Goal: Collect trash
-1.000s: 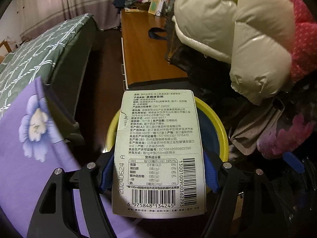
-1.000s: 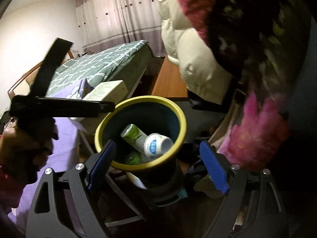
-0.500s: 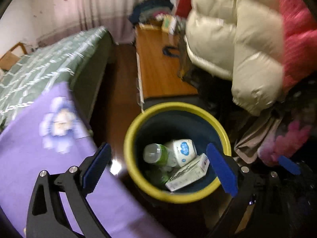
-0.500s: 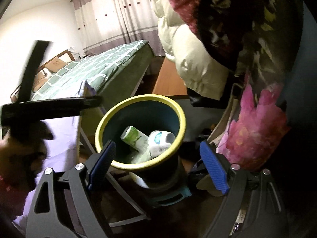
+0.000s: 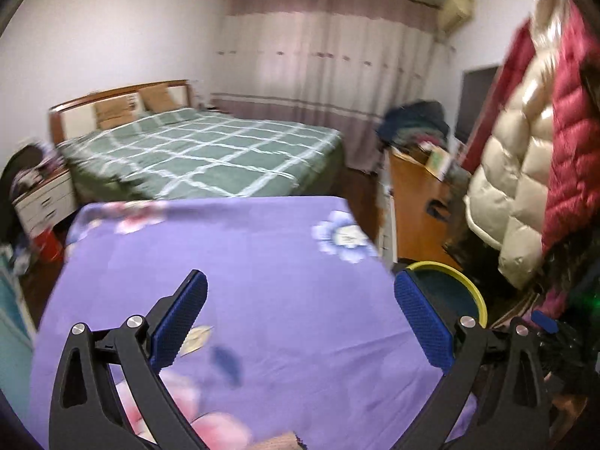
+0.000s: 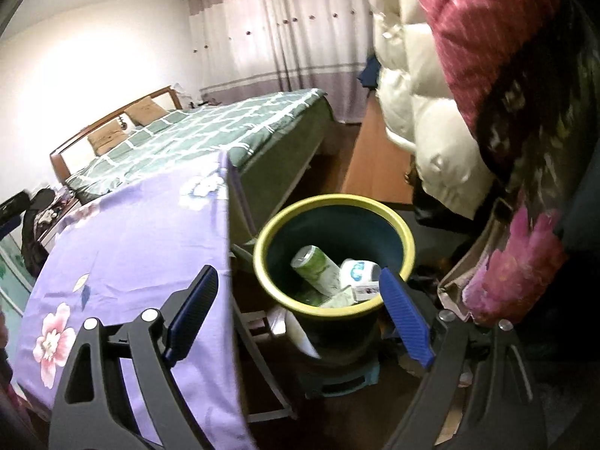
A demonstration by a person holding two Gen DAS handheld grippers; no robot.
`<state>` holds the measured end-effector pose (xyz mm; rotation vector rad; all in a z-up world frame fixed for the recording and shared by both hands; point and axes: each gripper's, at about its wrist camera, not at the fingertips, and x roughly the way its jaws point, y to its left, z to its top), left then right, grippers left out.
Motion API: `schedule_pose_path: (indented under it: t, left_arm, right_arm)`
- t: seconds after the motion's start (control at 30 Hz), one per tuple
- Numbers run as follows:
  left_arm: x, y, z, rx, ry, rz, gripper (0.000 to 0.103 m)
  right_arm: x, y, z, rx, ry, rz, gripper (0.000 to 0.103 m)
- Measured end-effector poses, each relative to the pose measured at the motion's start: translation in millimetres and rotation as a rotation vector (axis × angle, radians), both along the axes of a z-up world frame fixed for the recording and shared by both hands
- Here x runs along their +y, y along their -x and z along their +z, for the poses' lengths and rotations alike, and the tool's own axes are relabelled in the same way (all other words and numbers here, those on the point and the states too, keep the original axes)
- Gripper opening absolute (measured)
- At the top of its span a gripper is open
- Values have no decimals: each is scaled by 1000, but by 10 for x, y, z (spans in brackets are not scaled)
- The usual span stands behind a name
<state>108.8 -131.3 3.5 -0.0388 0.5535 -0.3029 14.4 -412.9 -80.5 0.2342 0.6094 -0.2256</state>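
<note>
Left tongs (image 5: 300, 322), wide and empty, have swung from the bin (image 6: 333, 258) to the purple bench (image 5: 262, 262). Carton (image 6: 343, 299) now binned; right tongs (image 6: 300, 311) wide, bin at 12 o'clock.

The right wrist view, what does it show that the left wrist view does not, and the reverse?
Only the right wrist view looks into the yellow-rimmed dark blue trash bin, where a green-labelled bottle, a white bottle and a flat carton lie. Only the left wrist view shows the wall air conditioner and the white bedside drawers. Both share the purple flowered tablecloth, the green checked bed, the cream puffer jacket and an open, empty gripper.
</note>
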Motion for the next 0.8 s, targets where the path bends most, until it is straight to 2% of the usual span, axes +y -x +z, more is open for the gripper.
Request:
schedule_pose_path:
  t: [0.13, 0.3, 0.53, 0.8]
  left_arm:
    - [497, 356, -2, -24, -17, 84, 98]
    - [855, 746, -128, -27, -37, 137, 98]
    - [1034, 997, -243, -20, -34, 176, 98]
    - [1054, 1088, -153, -54, -29, 198, 98]
  right_arm:
    - [206, 62, 91, -20, 25, 23, 85]
    - [400, 143, 165, -38, 52, 49, 86]
    - [549, 231, 167, -44, 65, 72, 87]
    - [601, 228, 213, -55, 68, 80, 87]
